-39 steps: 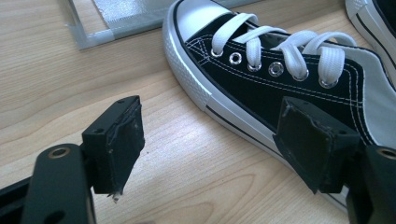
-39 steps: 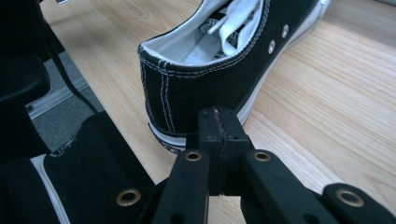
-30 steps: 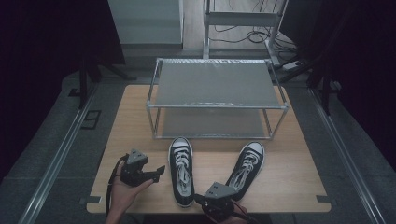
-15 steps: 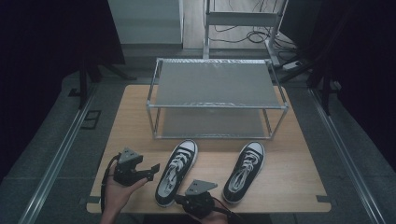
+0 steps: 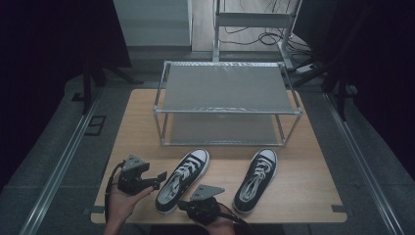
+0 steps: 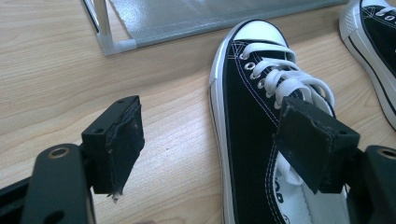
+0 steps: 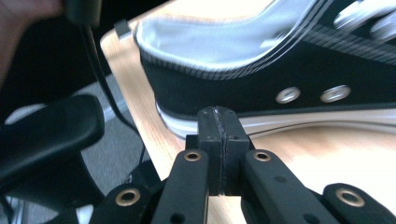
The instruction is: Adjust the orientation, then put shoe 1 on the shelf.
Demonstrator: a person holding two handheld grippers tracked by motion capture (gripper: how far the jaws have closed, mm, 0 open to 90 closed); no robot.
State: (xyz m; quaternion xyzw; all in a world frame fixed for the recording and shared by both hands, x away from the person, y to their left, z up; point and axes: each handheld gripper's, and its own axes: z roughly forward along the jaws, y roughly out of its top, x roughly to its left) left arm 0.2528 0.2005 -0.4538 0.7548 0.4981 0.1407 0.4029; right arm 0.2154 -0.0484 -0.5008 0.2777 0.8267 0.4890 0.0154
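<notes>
So the left claw (image 5: 159, 177) is sitting at the near left of the table (image 5: 137, 127), with the left shoe (image 5: 182, 181) lying just to its right. The right claw (image 5: 183, 205) is hanging by that shoe's heel, at the near edge. The right shoe (image 5: 255, 180) is lying farther right of it, and the rack (image 5: 227, 105) is standing beyond both claws.

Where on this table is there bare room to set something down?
The table is bare right of the right shoe, left of the rack, and in the strip between both shoes. The near edge is crowded: left gripper, left shoe, right gripper.
</notes>
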